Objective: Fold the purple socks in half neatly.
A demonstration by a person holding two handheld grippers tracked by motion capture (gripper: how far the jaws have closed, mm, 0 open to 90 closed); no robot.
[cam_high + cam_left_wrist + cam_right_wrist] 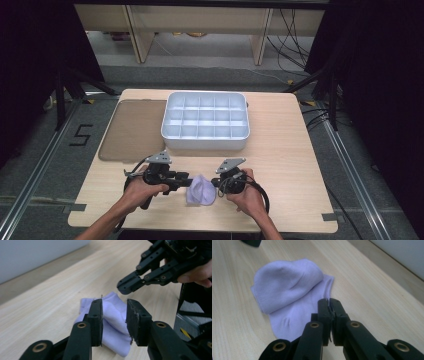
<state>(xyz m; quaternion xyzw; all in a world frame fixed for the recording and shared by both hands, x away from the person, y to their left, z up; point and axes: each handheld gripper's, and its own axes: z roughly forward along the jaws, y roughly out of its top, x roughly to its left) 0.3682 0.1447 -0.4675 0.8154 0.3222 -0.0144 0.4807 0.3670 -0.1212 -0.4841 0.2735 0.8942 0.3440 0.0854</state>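
On the wooden table [280, 150], all places are given relative to the divided white tray [205, 120]. Left of the tray lay a flat brown mat [132, 129], touching the tray's side. Nearer the person than the tray, the left gripper [186, 181] was held with its jaws parted by a moderate gap; in the left gripper view they straddled one edge of the cloth, though whether the pads touched it could not be told. Just right of that gripper, in front of the tray's middle, lay the lilac sock [201, 190], folded over on itself and resting on the bare wood. Right of the sock, the right gripper [216, 183] had its jaws pressed together; in the right gripper view the tips met over the sock's near edge, and whether fabric was pinched between them could not be told. The sock looked light, soft and limp, likely to sag and unfold when lifted; the doubled fold or cuff edge seemed the surest place to grip.
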